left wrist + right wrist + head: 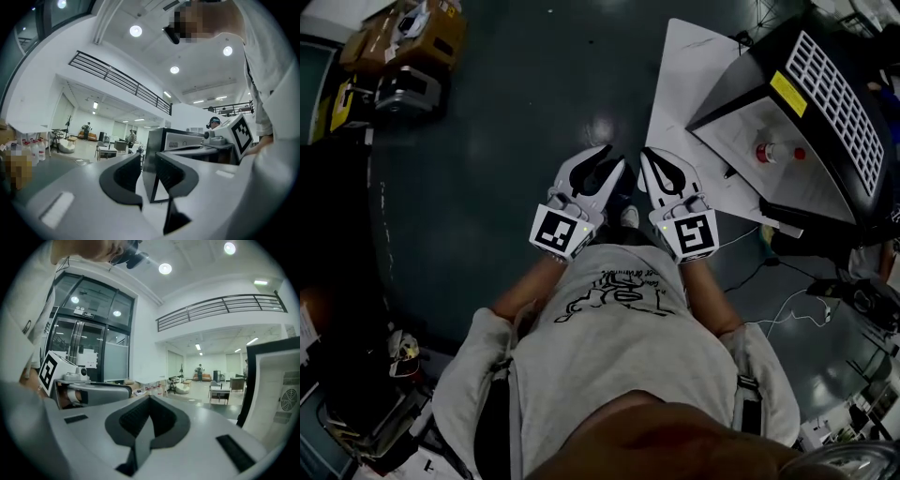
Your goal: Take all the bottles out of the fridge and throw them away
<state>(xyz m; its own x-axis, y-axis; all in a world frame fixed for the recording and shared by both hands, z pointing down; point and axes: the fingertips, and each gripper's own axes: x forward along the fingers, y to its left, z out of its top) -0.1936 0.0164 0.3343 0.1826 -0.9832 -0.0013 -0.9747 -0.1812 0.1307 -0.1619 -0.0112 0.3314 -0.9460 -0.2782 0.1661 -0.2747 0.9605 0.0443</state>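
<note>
A clear bottle with a red cap (776,152) lies on its side on a pale surface beside the black fridge (825,84), at the upper right of the head view. Both grippers are held level in front of the person's chest, side by side, well left of the fridge. My left gripper (609,161) is open, with a gap and nothing between its pads. My right gripper (648,159) is shut and holds nothing. In the left gripper view my left gripper (147,173) faces the fridge (157,140). In the right gripper view my right gripper (150,401) shows its pads pressed together.
The fridge stands on a white board (684,75) on the dark floor. Cardboard boxes and yellow equipment (403,47) sit at the upper left. Cables (787,300) trail at the right and clutter (356,403) lies at the lower left. Several bottles (35,149) stand far left.
</note>
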